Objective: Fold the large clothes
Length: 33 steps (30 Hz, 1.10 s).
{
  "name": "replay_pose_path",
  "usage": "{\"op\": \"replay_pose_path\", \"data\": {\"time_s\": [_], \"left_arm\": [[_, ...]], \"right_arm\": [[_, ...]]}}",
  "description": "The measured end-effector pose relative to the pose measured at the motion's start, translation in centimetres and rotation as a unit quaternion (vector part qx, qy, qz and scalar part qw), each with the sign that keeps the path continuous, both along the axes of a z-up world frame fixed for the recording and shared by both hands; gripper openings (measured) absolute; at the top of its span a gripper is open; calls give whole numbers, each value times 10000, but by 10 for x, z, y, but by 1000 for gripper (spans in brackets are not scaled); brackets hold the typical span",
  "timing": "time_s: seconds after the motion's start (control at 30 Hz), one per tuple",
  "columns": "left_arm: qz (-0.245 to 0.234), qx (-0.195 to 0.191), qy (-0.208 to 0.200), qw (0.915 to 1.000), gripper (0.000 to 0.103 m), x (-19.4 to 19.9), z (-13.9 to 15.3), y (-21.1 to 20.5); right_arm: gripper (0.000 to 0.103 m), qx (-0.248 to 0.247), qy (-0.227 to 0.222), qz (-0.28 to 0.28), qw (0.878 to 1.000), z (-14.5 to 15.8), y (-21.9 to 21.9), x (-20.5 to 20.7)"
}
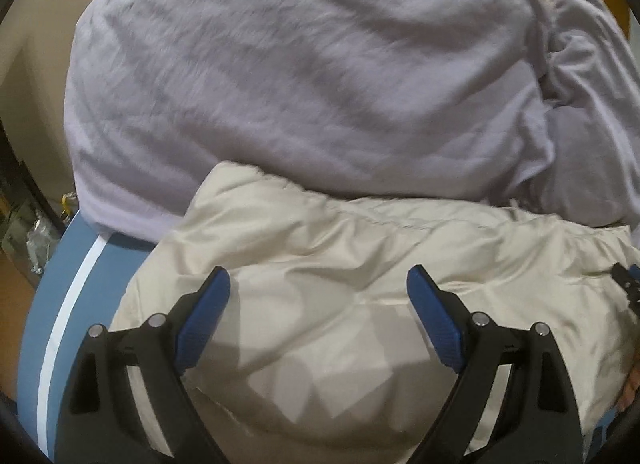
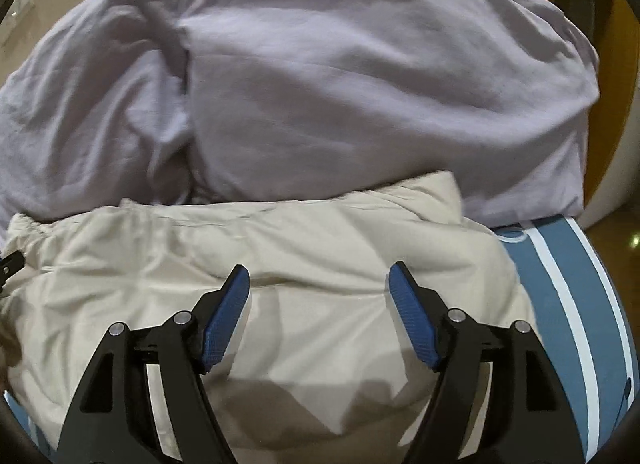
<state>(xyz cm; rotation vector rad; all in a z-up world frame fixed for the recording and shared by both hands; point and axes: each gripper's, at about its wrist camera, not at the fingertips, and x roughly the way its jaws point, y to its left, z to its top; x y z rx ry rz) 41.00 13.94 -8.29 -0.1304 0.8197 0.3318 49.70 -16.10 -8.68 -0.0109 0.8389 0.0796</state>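
Up close, the left gripper (image 1: 318, 284) and right gripper (image 2: 319, 280) both hung with jaws wide apart, clamping nothing, above a cream garment (image 1: 360, 284) folded on the blue striped surface (image 1: 60, 304), its far edge against rumpled lilac bedding (image 1: 300, 64).

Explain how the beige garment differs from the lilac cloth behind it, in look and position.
The beige garment looks smooth and slightly shiny; the lilac cloth looks matte and finely wrinkled. The beige garment lies nearest the grippers, lower and flatter; the lilac cloth is heaped higher behind it. The beige garment has a gathered edge along its far side; the lilac cloth shows none. Both rest on the blue surface, and neither is held.
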Motion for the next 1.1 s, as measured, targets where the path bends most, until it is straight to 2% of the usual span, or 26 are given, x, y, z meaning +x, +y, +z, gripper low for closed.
{"op": "replay_pose_path", "data": {"time_s": [0.2, 0.53, 1.0, 1.1], "left_arm": [[109, 104, 220, 9996, 90, 6, -23, 3], [135, 103, 148, 9997, 94, 13, -45, 4], [150, 40, 99, 9998, 96, 19, -64, 9], [150, -13, 155, 9998, 96, 14, -59, 25]], "right_arm": [[76, -227, 51, 57, 9997, -19, 3, 0], [82, -305, -45, 74, 9995, -37, 2, 1], [87, -316, 4, 95, 9995, -44, 0, 4], [87, -332, 84, 120, 9993, -44, 0, 7]]}}
